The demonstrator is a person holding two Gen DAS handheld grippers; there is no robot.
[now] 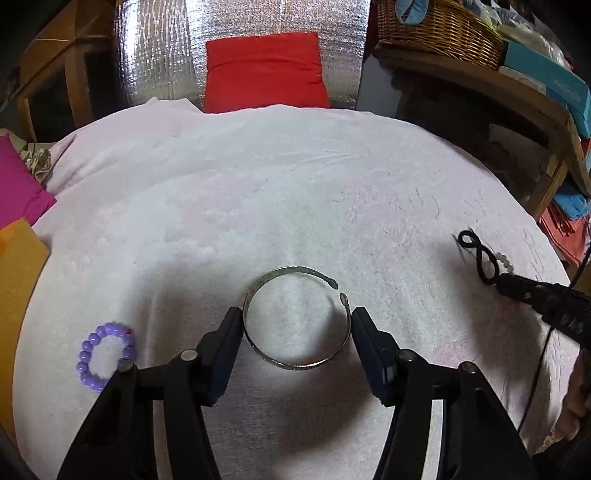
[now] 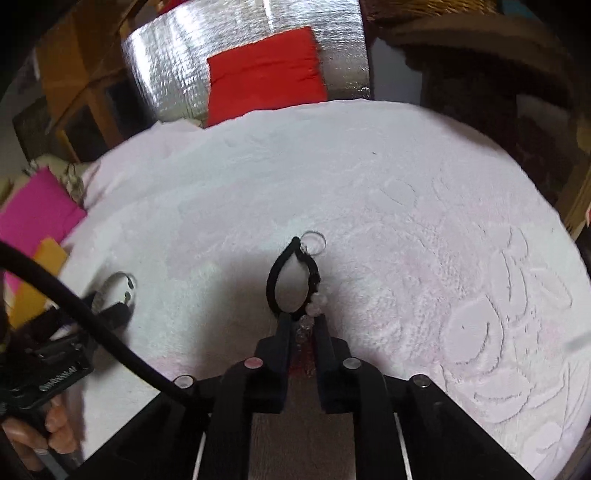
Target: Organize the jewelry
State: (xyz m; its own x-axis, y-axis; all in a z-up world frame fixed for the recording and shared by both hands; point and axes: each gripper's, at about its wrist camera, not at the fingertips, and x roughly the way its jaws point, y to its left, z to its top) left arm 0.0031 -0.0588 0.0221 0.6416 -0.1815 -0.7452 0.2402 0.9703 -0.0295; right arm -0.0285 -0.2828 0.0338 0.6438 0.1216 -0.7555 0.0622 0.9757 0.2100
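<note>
A silver open cuff bangle [image 1: 295,317] lies on the white towel [image 1: 258,206], between the fingers of my left gripper [image 1: 295,325]. The jaws are open around it, close to its sides. A purple bead bracelet [image 1: 105,356] lies to the left of that gripper. My right gripper [image 2: 303,323] is shut on a black cord bracelet with pale beads [image 2: 293,280], held just over the towel [image 2: 369,184]; a small clear ring hangs at its far end. The cord bracelet also shows at the right in the left wrist view [image 1: 480,258]. The bangle shows at the left in the right wrist view [image 2: 118,288].
A red cushion [image 1: 264,70] leans on silver foil at the back. A pink cloth [image 1: 18,188] and orange sheet [image 1: 18,258] lie at the left edge. A wooden shelf with a wicker basket [image 1: 436,26] stands at the right.
</note>
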